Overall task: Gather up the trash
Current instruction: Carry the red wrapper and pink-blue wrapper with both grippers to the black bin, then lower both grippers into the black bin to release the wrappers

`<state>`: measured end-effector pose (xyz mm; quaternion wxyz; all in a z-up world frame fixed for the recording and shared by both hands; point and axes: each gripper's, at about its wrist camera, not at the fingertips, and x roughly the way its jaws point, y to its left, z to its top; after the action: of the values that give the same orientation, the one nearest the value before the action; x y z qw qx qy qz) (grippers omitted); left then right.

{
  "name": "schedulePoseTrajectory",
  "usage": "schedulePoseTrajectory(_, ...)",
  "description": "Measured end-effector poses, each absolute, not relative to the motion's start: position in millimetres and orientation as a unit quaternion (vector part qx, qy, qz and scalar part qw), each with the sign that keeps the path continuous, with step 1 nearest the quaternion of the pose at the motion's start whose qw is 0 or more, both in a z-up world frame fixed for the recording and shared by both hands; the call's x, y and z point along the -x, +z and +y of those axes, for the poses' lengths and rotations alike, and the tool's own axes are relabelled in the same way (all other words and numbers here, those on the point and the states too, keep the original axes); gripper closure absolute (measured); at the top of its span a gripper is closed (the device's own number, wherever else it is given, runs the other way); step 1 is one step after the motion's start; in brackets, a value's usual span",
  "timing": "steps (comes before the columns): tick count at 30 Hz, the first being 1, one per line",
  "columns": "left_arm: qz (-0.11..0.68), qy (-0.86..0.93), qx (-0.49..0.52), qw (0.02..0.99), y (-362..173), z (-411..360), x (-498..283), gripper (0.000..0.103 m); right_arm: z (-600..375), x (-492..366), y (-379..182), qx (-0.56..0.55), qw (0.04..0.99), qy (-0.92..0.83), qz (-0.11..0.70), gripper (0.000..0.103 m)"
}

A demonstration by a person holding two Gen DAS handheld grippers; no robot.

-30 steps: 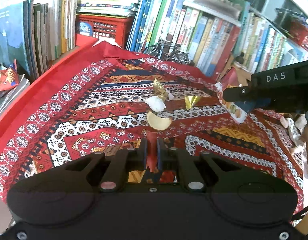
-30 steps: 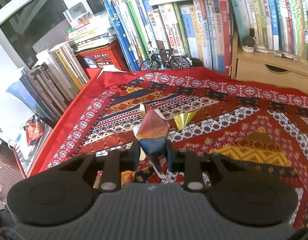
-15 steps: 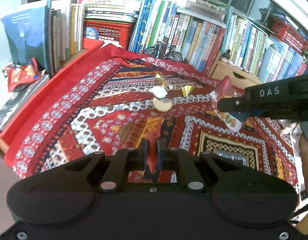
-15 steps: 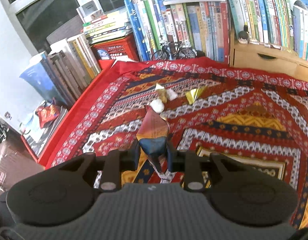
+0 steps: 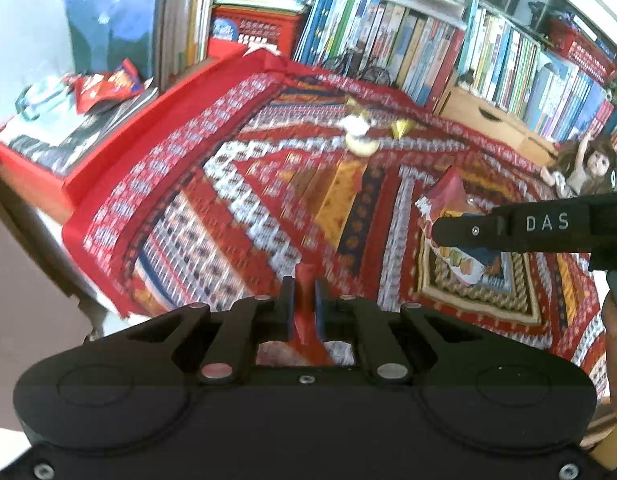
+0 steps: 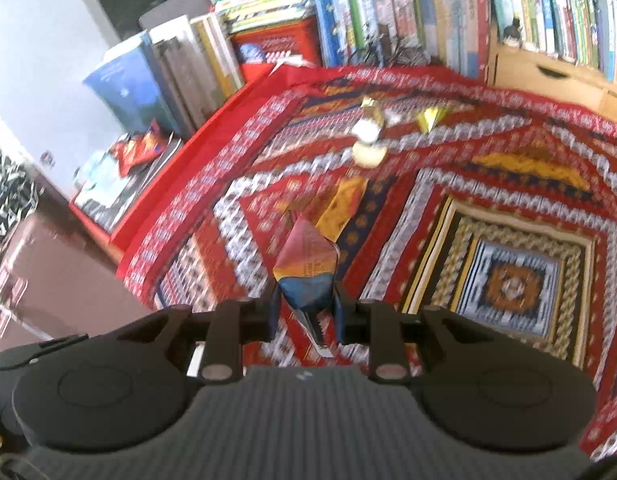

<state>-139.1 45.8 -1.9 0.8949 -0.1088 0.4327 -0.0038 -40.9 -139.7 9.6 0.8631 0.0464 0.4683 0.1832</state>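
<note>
My left gripper (image 5: 304, 300) is shut on a thin red wrapper (image 5: 305, 312) that sticks up between its pads. My right gripper (image 6: 305, 304) is shut on a crumpled snack bag (image 6: 306, 264), red-orange above and dark blue below; the left wrist view shows the same snack bag (image 5: 452, 216) and the right gripper (image 5: 440, 232) from the side. Farther back on the patterned red cloth (image 5: 244, 208) lie a pale curved scrap (image 5: 362, 145), a white crumpled wad (image 5: 354, 125) and a gold foil piece (image 5: 402, 128). Both grippers hang above the cloth's near part.
Rows of books (image 5: 428, 48) and a red crate (image 5: 252, 32) line the far side. A red snack packet (image 5: 104, 86) lies on stacked magazines at left. A doll (image 5: 588, 168) sits at the right, beside a wooden drawer unit (image 6: 548, 76). The table's left edge drops to brown floor (image 6: 48, 272).
Both grippers have drawn back from the far scraps toward the table's near left edge, each keeping its hold. The scraps look smaller and the table's left edge has come into view.
</note>
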Motion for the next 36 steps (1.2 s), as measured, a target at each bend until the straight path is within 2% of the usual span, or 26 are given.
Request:
schedulePoseTrajectory(15, 0.501, -0.009, 0.152, 0.852, -71.3, 71.5, 218.8, 0.094, -112.8, 122.1, -75.6, -0.018, 0.807, 0.214, 0.550, 0.070)
schedulePoseTrajectory(22, 0.534, -0.008, 0.157, 0.831, -104.7, 73.7, 219.2, 0.094, -104.4, 133.6, -114.3, 0.012, 0.783, 0.225, 0.580, 0.070)
schedulePoseTrajectory(27, 0.539, -0.012, 0.155, 0.828, -114.4, 70.4, 213.0, 0.093, -104.0, 131.5, -124.9, 0.021, 0.778, 0.233, 0.583, 0.065)
schedulePoseTrajectory(28, 0.539, -0.013, 0.153, 0.828, -114.4, 68.9, 212.2, 0.092, -104.1, 130.8, -125.0, 0.021, 0.779, 0.235, 0.581, 0.065)
schedulePoseTrajectory(29, 0.539, -0.014, 0.151, 0.828, -114.6, 67.8, 211.2, 0.088, -104.3, 130.0, -124.5, 0.023, 0.780, 0.236, 0.580, 0.053)
schedulePoseTrajectory(31, 0.538, -0.015, 0.150, 0.829, -113.7, 64.8, 208.9, 0.084, -104.7, 127.2, -122.8, 0.025, 0.781, 0.239, 0.576, 0.046)
schedulePoseTrajectory(32, 0.538, -0.017, 0.150, 0.829, -113.8, 64.2, 208.3, 0.077, -104.7, 126.2, -122.1, 0.025, 0.782, 0.240, 0.575, 0.042)
schedulePoseTrajectory(36, 0.540, -0.003, 0.137, 0.830, -114.7, 64.3, 204.8, 0.060, -106.9, 121.3, -122.3, 0.027, 0.780, 0.236, 0.579, 0.039)
